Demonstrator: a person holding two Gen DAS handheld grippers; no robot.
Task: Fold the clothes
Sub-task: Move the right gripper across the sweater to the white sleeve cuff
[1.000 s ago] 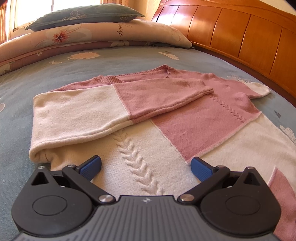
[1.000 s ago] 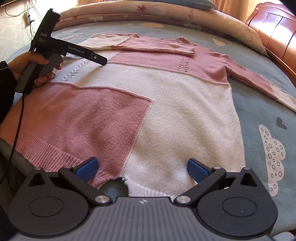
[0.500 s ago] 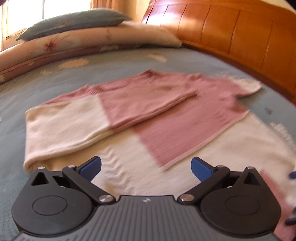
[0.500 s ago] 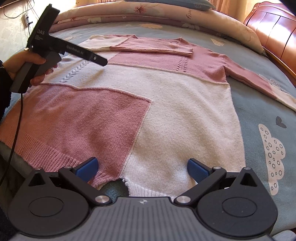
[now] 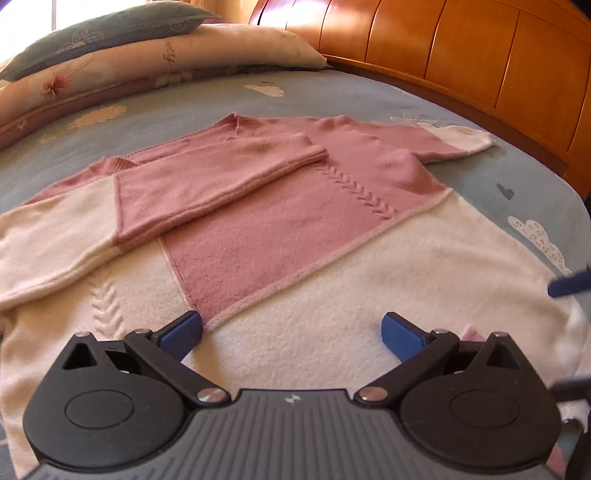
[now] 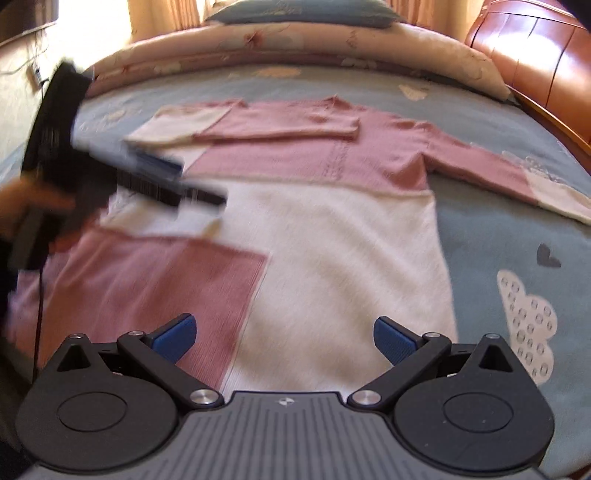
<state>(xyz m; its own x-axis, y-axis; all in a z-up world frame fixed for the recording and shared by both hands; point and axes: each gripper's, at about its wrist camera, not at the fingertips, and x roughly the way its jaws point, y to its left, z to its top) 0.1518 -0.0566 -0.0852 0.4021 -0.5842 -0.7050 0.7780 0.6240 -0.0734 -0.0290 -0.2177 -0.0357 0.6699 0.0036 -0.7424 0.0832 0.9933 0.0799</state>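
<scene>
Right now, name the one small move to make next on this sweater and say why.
Probably take the right tool to the outstretched sleeve and fold it across the chest. The other sleeve already lies folded over the sweater, this one lies flat on the bedspread, and both tools are open and empty.

1. Blue-grey bedsheet [image 5: 207, 96], printed with white clouds, flowers and a dark heart, covers the bed.
2. Long cream floral bolster [image 5: 177, 55] lies along the sheet's far edge.
3. Dark teal pillow [image 5: 107, 31] rests on the bolster.
4. Glossy orange-brown wooden headboard [image 5: 461, 55] borders the sheet.
</scene>
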